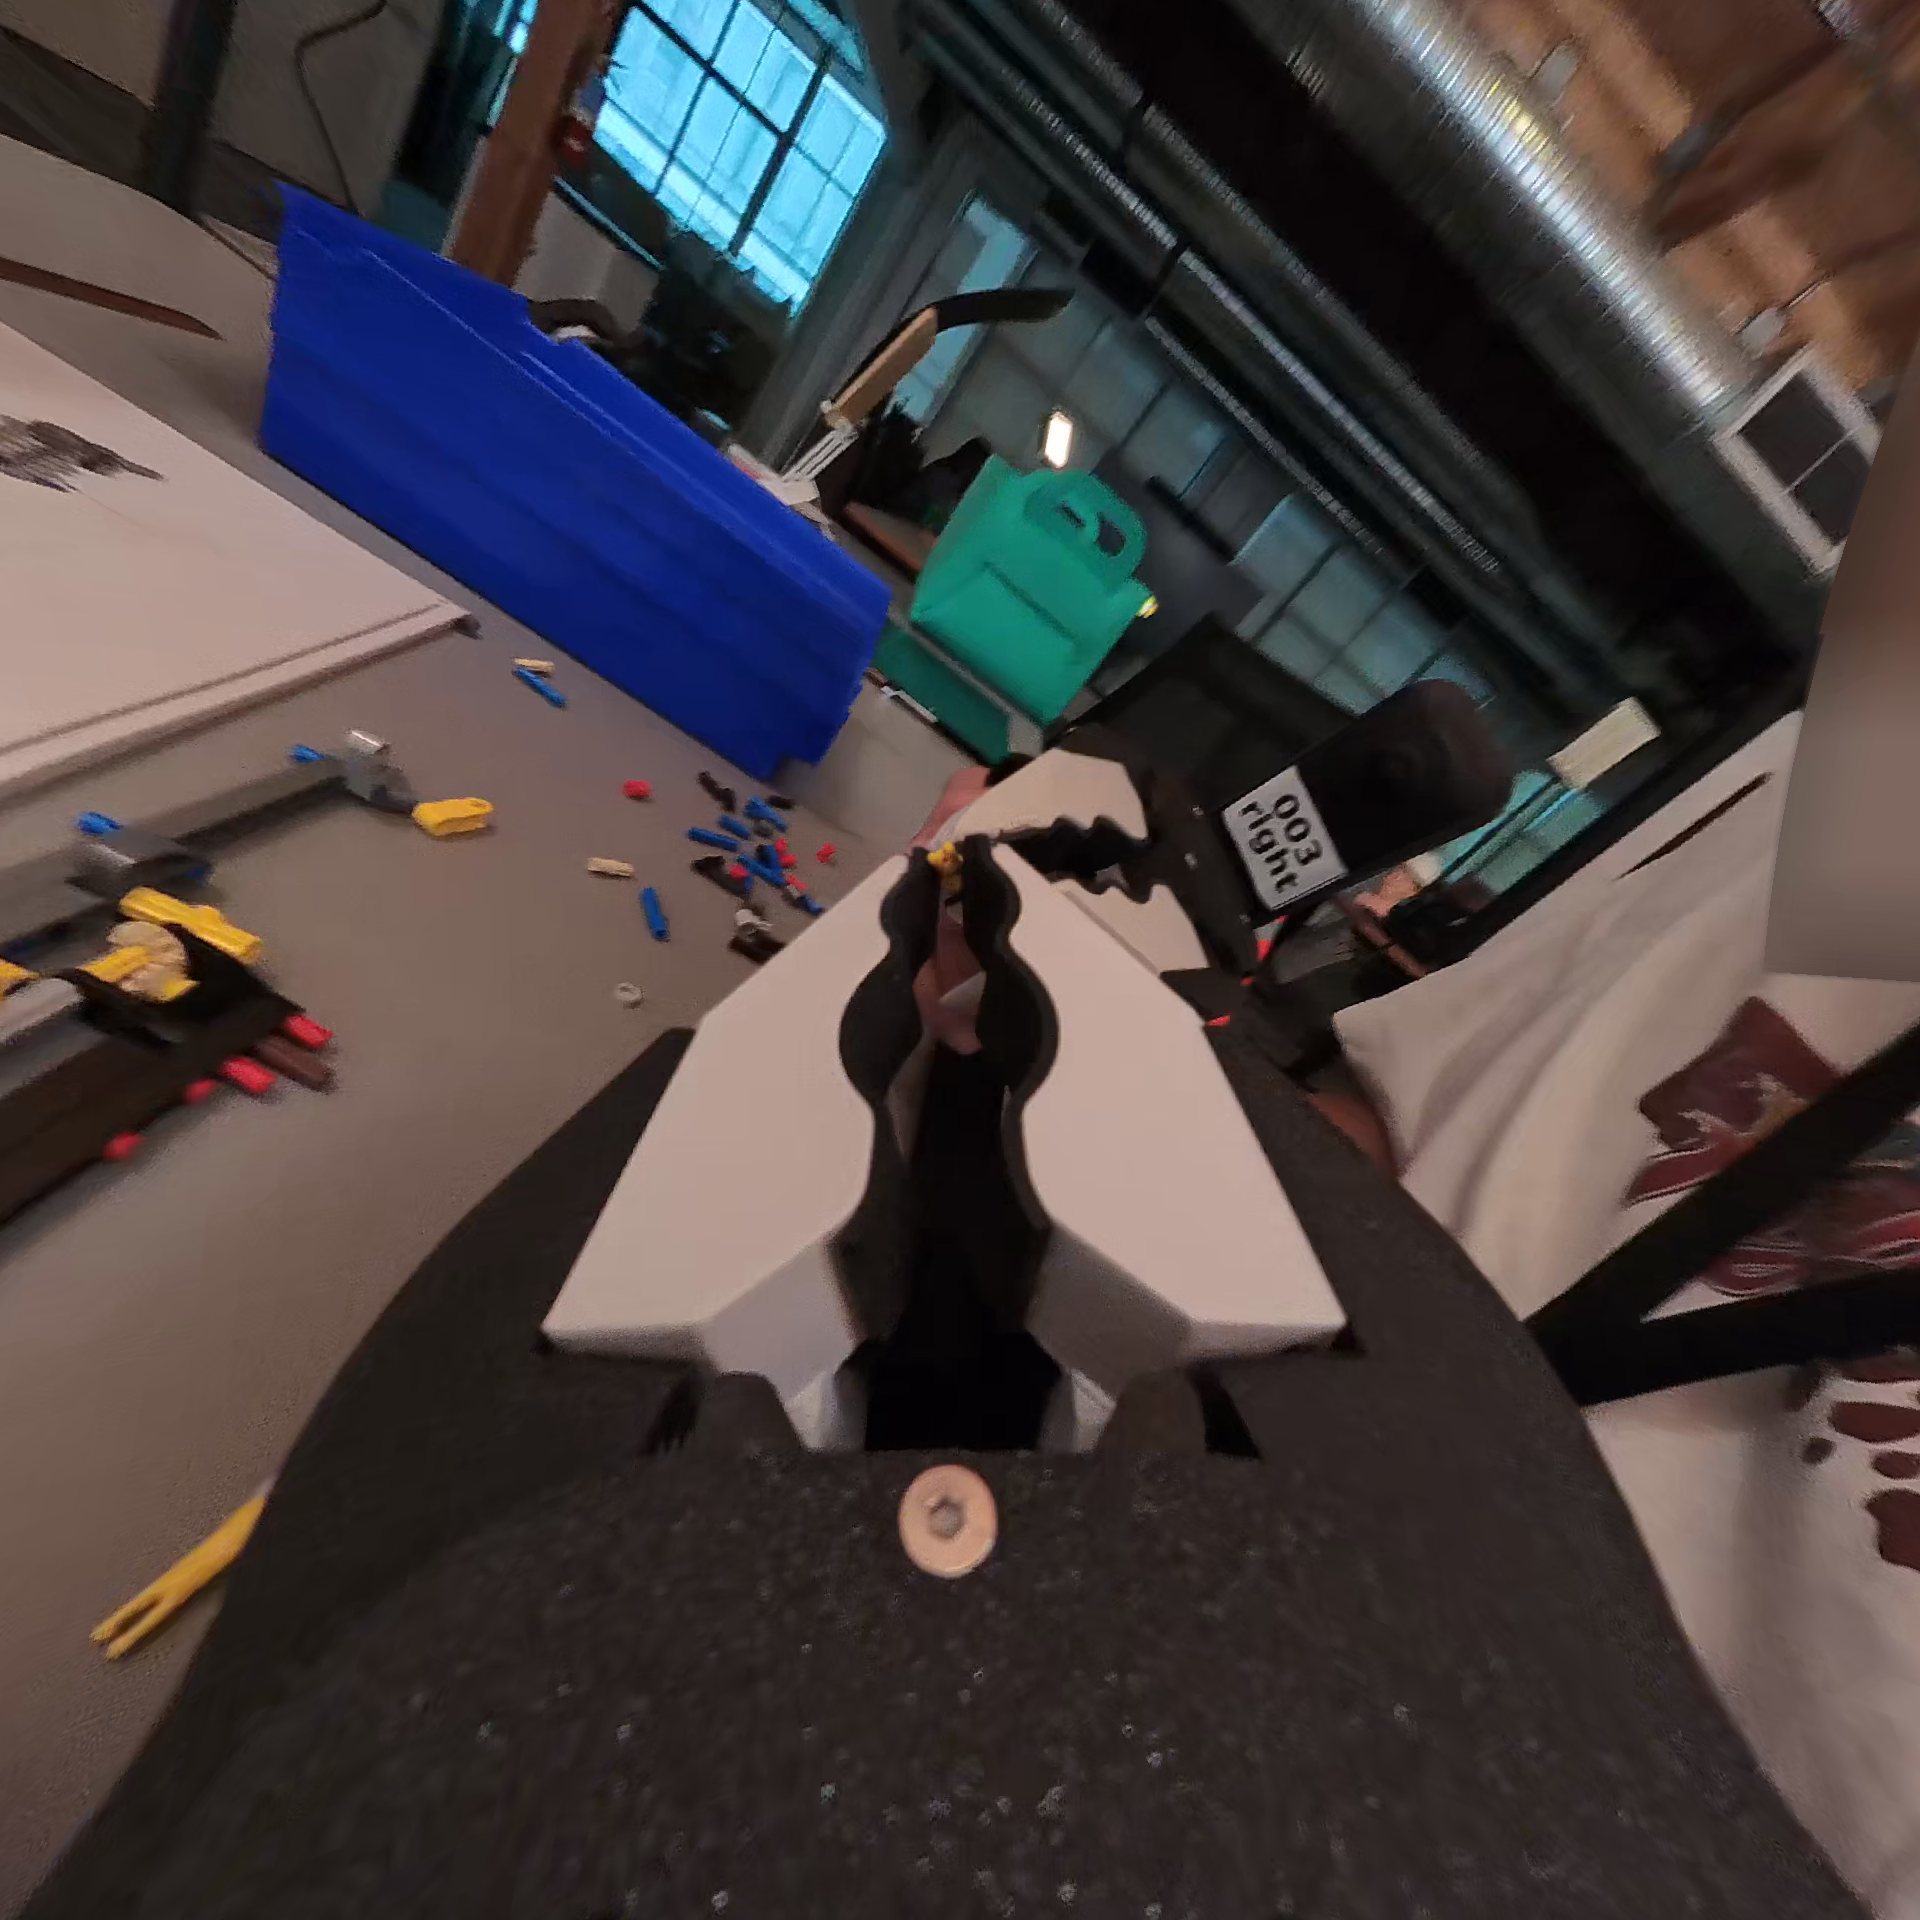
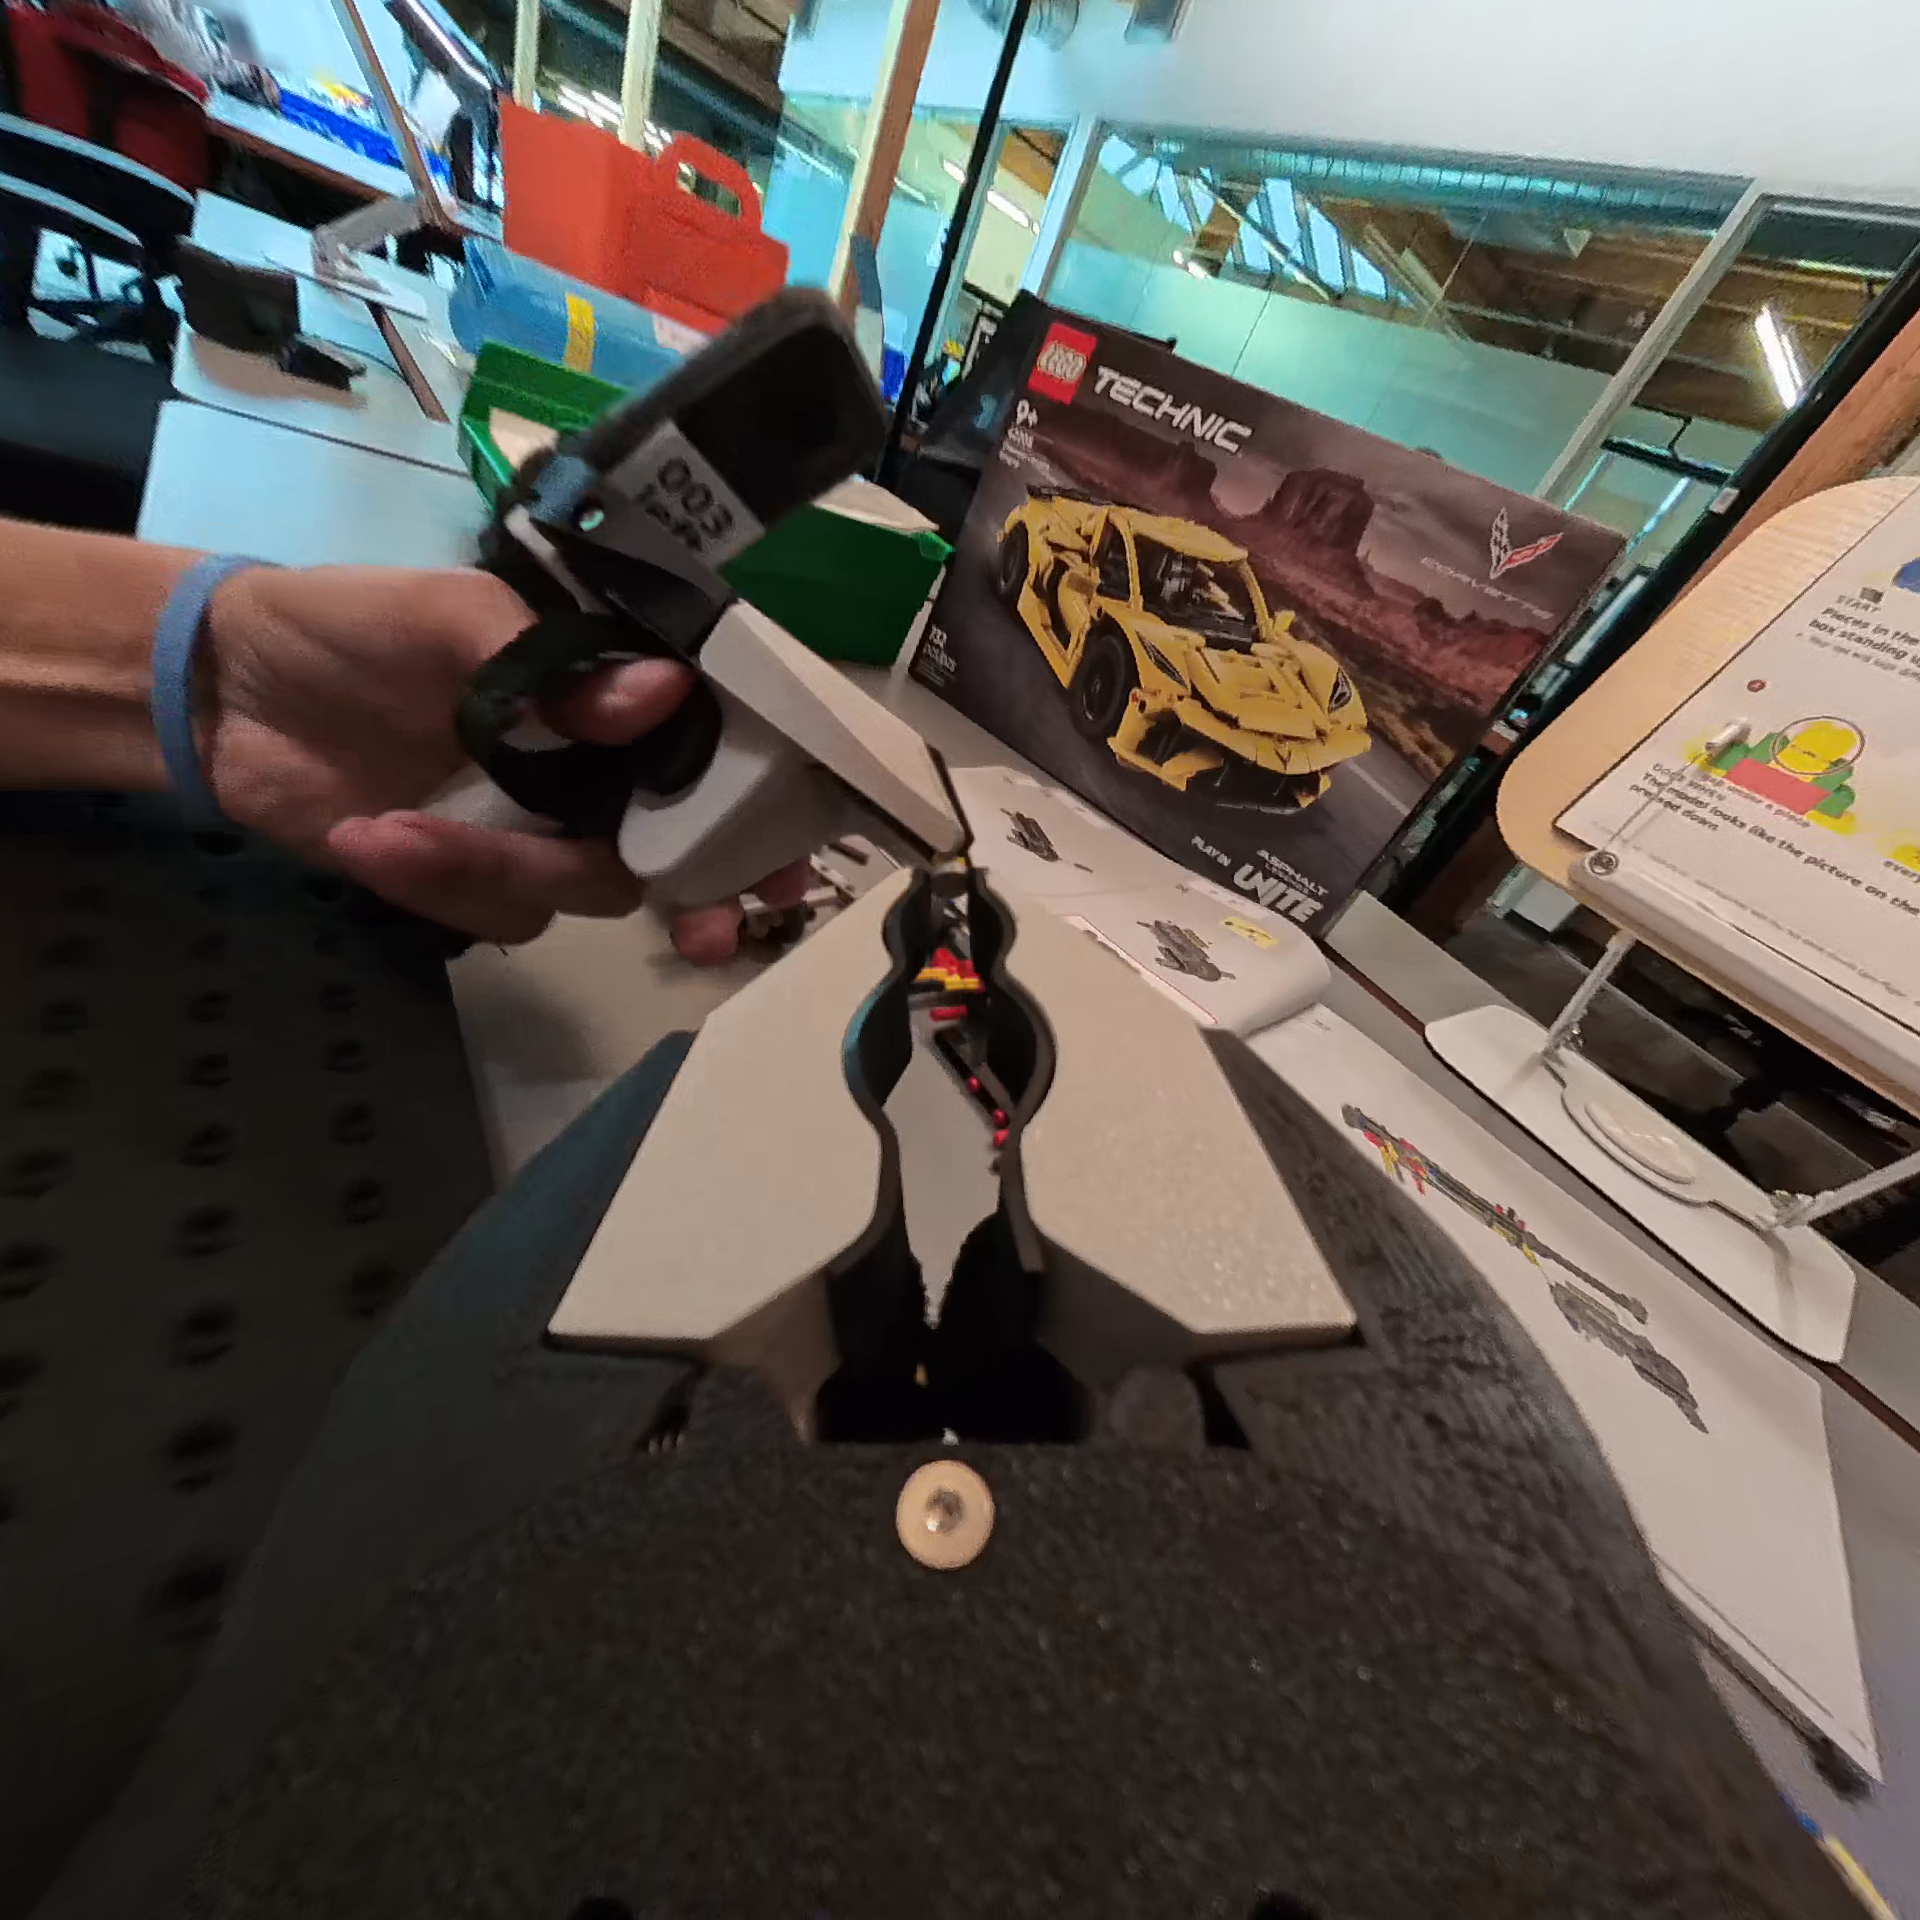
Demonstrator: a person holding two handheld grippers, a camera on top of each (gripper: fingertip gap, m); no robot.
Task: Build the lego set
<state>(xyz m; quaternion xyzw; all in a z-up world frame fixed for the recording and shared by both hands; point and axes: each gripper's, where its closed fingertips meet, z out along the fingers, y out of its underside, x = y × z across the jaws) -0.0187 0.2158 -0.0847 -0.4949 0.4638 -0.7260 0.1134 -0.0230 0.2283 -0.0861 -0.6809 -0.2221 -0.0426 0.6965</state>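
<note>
Both grippers meet tip to tip above the table: left gripper pinches a small yellow piece; right gripper is nearly closed, its hold unclear.

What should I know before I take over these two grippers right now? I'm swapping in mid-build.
Left gripper: shut on a small yellow piece, held above the table.
Right gripper: shut, tip to tip with the left; whether it grips anything is unclear.
Partial build lies on the table; loose pieces sit near the blue bin. Open instructions lie before the set box.
Done: part of the model.
Left: fit this piece, then the loose ones.
</note>
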